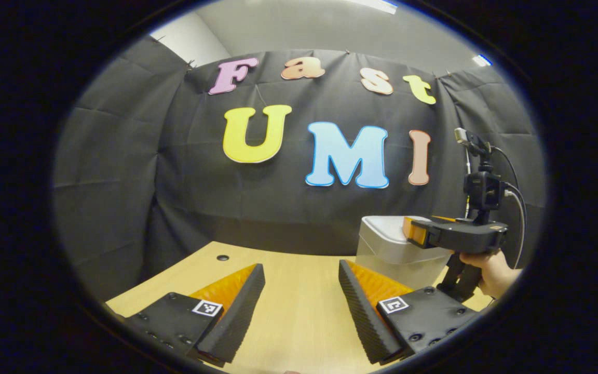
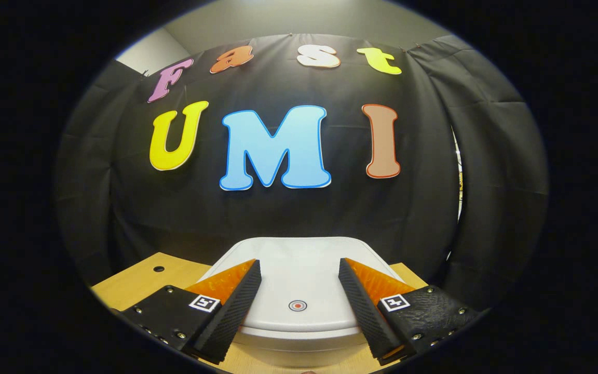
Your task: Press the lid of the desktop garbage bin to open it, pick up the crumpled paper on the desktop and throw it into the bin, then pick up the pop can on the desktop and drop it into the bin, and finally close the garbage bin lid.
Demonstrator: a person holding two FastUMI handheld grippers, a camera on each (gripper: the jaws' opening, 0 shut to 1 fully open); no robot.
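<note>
The white desktop bin [image 2: 299,291] stands on the wooden table with its lid [image 2: 299,270] down; a small round mark [image 2: 297,305] sits near the lid's front edge. My right gripper [image 2: 299,267] hovers open just above the lid, one finger on each side of the mark. In the left gripper view the bin [image 1: 392,249] is at the right, with the right gripper [image 1: 413,231] over its top, held by a hand [image 1: 493,270]. My left gripper [image 1: 301,270] is open over bare table, nothing between its fingers.
The wooden table [image 1: 299,311] runs back to the black cloth wall. A small round hole [image 1: 222,257] lies in the tabletop near its far left edge, also visible as the hole [image 2: 159,269]. A camera mount with cables [image 1: 483,187] rises from the right gripper.
</note>
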